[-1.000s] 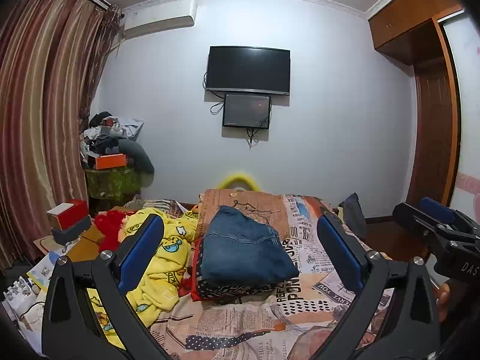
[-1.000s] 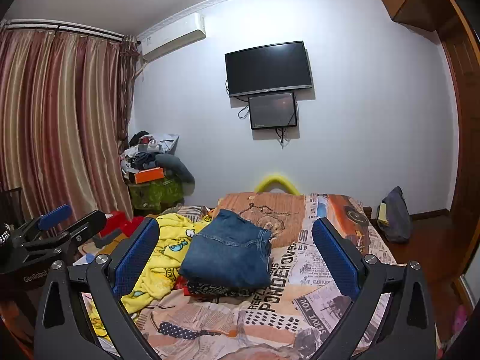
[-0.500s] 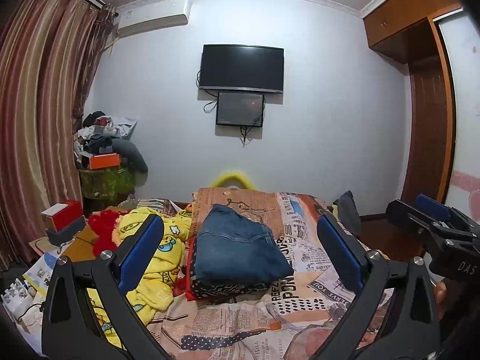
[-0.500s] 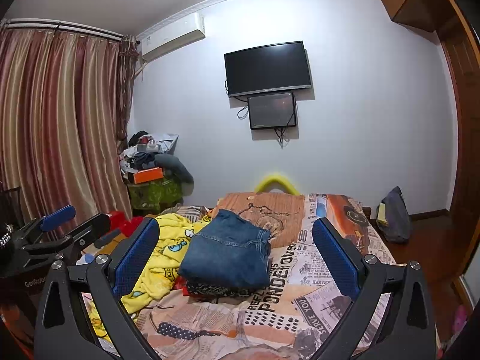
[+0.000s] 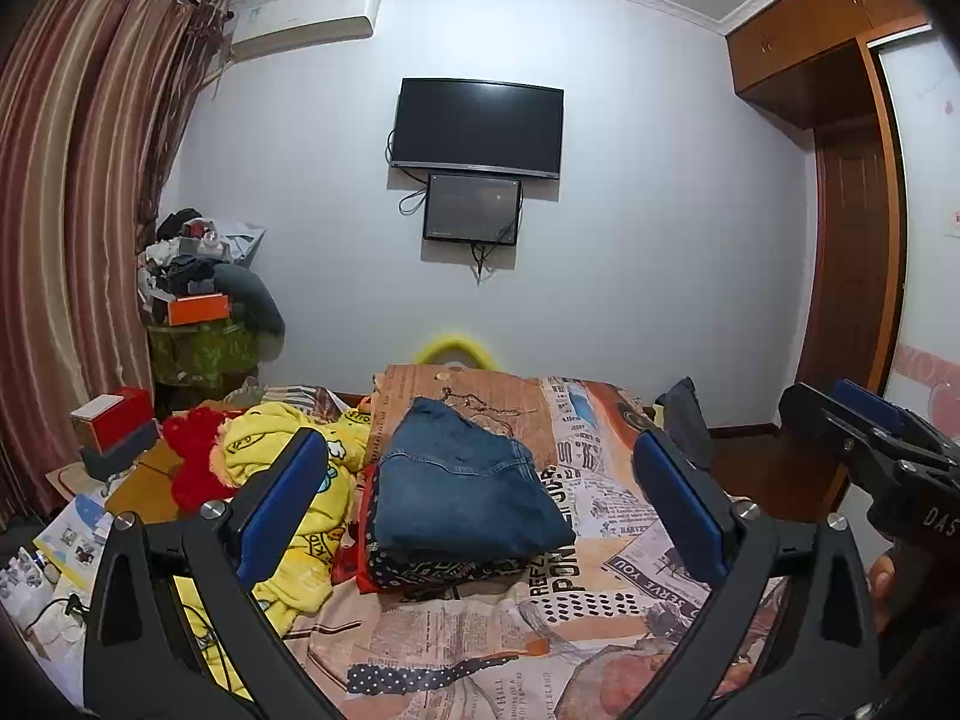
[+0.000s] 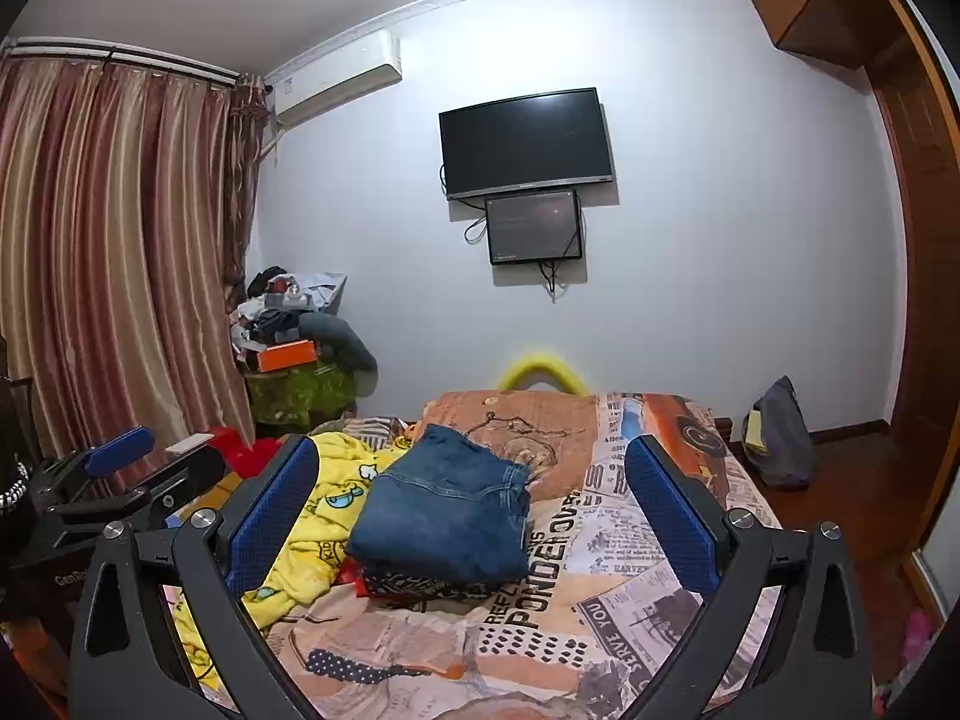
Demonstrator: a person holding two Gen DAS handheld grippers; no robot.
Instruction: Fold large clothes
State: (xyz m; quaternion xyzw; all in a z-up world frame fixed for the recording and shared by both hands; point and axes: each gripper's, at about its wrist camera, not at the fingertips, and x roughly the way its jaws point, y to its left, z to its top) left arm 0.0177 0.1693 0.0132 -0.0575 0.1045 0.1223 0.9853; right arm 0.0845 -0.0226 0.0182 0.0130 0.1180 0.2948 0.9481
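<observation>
Both tools held raised at the foot of the bed, facing the far wall. My left gripper (image 5: pixel 480 510): jaws spread wide, released, nothing between them. My right gripper (image 6: pixel 468 510): same, jaws apart and empty.

Done, as far as I can judge: a folded blue denim garment (image 5: pixel 462 492) lies squared off on top of a folded dark patterned cloth (image 5: pixel 432 567), with a red layer showing at the stack's left edge. The stack sits mid-bed on the newspaper-print bedspread (image 5: pixel 600 540).

Left, by my reading: the crumpled yellow cartoon-print fleece garment (image 5: pixel 288 516) lies unfolded just beside the stack, on its left, touching the red plush heap (image 5: pixel 195 468). Likely the next piece. Whether more clothes wait in the far pile on the green stand (image 5: pixel 198 276), I cannot tell.

Neither tool touches any fabric.
</observation>
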